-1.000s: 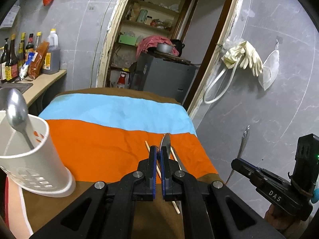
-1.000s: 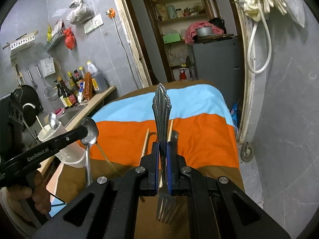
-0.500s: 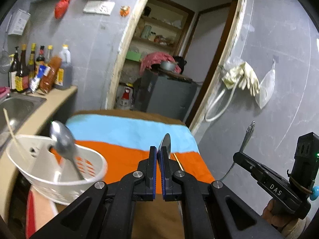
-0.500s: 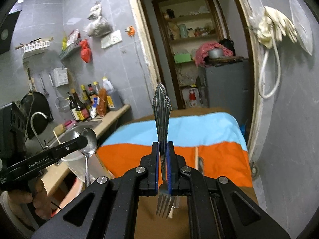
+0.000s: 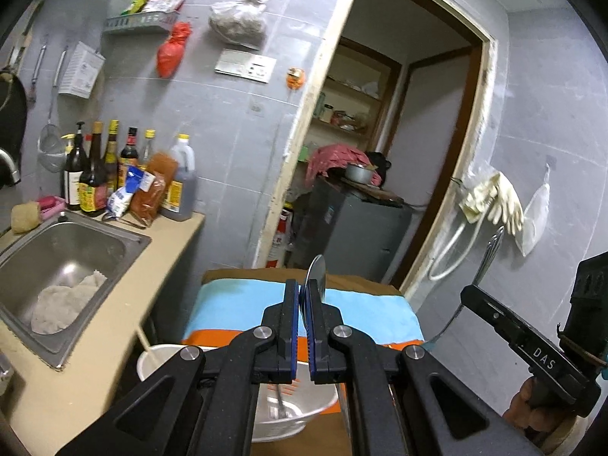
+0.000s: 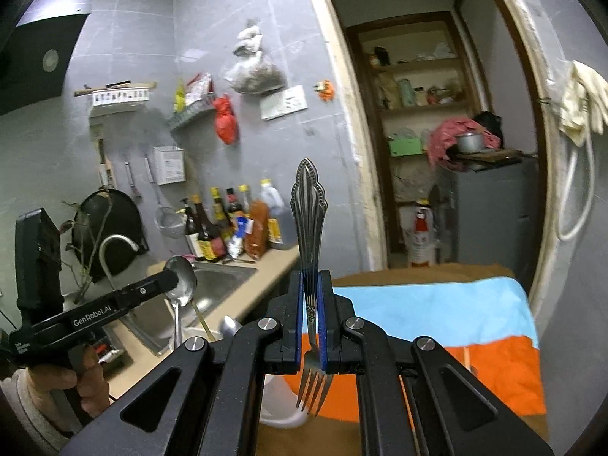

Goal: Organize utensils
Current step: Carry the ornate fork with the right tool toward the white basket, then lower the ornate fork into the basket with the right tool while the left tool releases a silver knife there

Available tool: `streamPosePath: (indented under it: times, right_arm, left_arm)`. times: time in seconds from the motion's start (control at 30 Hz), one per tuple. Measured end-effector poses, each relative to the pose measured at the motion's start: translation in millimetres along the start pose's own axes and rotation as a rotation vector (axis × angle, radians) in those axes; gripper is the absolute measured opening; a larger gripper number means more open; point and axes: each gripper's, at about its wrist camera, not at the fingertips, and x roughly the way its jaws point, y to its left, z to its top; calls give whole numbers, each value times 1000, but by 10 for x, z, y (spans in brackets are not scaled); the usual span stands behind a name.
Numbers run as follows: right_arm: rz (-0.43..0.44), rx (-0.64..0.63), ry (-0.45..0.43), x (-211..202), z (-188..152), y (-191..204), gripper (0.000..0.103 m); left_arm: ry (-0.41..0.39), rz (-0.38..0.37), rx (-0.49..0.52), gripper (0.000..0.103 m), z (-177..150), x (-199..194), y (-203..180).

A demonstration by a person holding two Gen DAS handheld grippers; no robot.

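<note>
My left gripper (image 5: pixel 303 288) is shut on a steel spoon (image 5: pixel 316 274), bowl up and handle hanging down over the white utensil holder (image 5: pixel 292 414), which stands on the table just below. The right wrist view shows this spoon (image 6: pixel 181 283) and the left gripper (image 6: pixel 169 279). My right gripper (image 6: pixel 311 285) is shut on a patterned fork (image 6: pixel 308 205), handle up and tines down, held above the table to the right of the holder (image 6: pixel 279 406). The right gripper also shows in the left wrist view (image 5: pixel 469 294). A chopstick (image 5: pixel 143 338) stands in the holder.
The table has an orange and light-blue striped cloth (image 6: pixel 448 311). A chopstick (image 6: pixel 466 357) lies on the orange part. A steel sink (image 5: pixel 57 262) with a rag is at the left, bottles (image 5: pixel 98 174) behind it. A grey cabinet (image 5: pixel 349 228) stands beyond the table.
Both grippers have risen and tilted upward. The left gripper moved over the white holder, which now sits directly beneath it. Spoon and fork stay gripped.
</note>
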Motion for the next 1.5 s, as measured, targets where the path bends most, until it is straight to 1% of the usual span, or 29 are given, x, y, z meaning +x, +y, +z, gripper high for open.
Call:
streamPosePath:
  times: [0.17, 0.37, 0.53, 0.67, 0.83, 0.97, 1.17, 1.33, 1.5]
  right_arm:
    - [23, -16, 12, 127, 9, 192, 6]
    - [8, -21, 47, 198, -39, 203, 6]
    - [-3, -23, 49, 188, -10, 162, 6]
    - [11, -14, 34, 211, 44, 189, 6]
    - [49, -23, 13, 243, 98, 303, 6]
    - [82, -30, 12, 325, 107, 404, 6]
    - [108, -52, 14, 468, 33, 547, 6]
    - [116, -55, 29, 583, -48, 597, 6]
    - [119, -46, 52, 710, -111, 607, 6]
  left_arm:
    - [27, -26, -27, 4, -43, -11, 125]
    - [91, -60, -41, 4, -223, 36, 128]
    - [100, -67, -55, 4, -274, 13, 172]
    - [116, -59, -60, 4, -285, -22, 227]
    - [85, -1, -88, 4, -284, -164, 378]
    - [52, 77, -95, 4, -213, -246, 537]
    - [-3, 196, -90, 4, -104, -340, 769]
    - [-45, 298, -50, 4, -62, -291, 857]
    - [-79, 364, -5, 4, -55, -225, 840]
